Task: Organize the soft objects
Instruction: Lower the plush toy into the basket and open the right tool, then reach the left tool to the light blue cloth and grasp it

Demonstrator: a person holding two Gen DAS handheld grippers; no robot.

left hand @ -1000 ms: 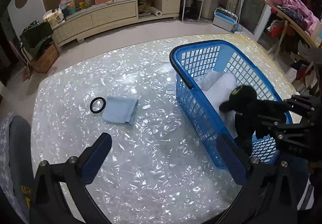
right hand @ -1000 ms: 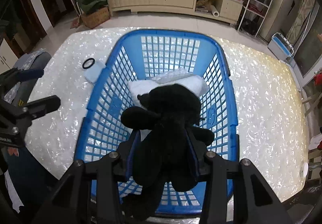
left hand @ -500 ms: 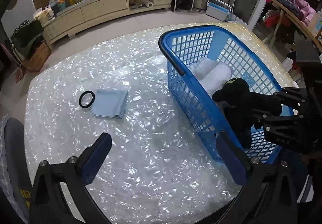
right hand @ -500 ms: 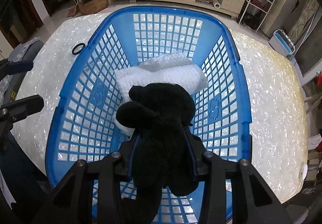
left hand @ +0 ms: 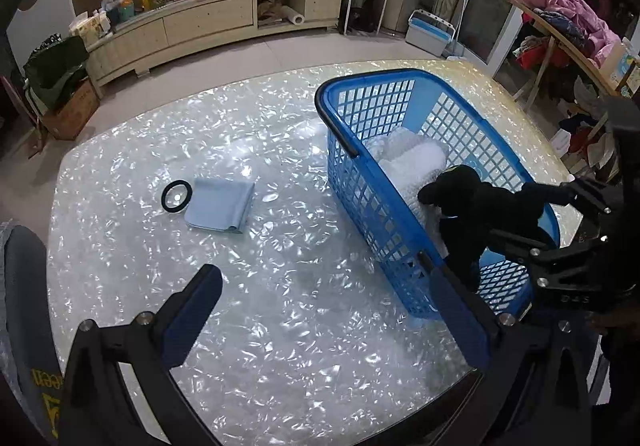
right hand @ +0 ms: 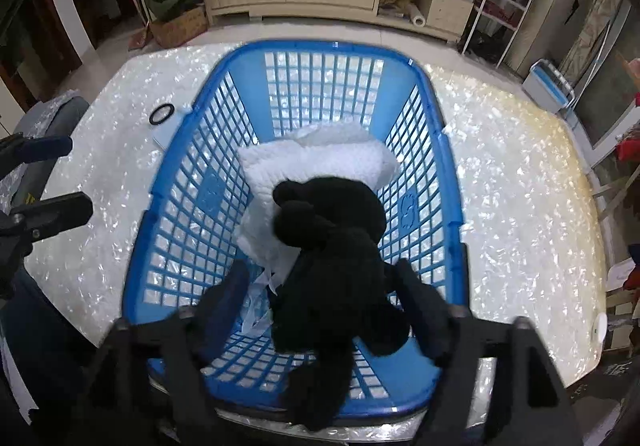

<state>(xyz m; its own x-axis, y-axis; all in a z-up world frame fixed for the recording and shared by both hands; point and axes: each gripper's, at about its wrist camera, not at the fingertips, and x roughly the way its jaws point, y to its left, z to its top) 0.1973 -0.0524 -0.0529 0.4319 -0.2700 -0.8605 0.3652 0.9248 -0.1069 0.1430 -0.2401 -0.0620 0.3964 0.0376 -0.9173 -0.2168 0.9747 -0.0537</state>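
Right wrist view: the right gripper (right hand: 320, 286) sits nearest, its jaws spread wide on either side of the black plush toy (right hand: 332, 246), a gap showing on each side, where 0.5 s ago they pinched its body. The toy is matte, fuzzy and limp; its rounded head lies on the white knitted blanket (right hand: 316, 161), its legs trail over the near rim, and whether the jaws touch it I cannot tell. The blanket is folded, thick and ribbed, lying on the floor of the blue plastic laundry basket (right hand: 448, 165), a rounded rectangle with lattice walls. The basket's far half holds nothing else, leaving open room past the blanket.

In the left wrist view, the left gripper (left hand: 324, 310) hangs above the surface (left hand: 280, 326) with its 2 jaws wide and holding nothing. The surface is glossy with a pearly flake pattern and rounded corners. Ahead lies broad bare surface, then a flat folded pale-blue cloth (left hand: 220, 205) with a black ring (left hand: 176, 196) touching its left edge, both well apart from the basket (left hand: 360, 181). The basket stands close to the surface's right edge. Beyond the far edge are tiled floor and a long cream cabinet (left hand: 208, 21).
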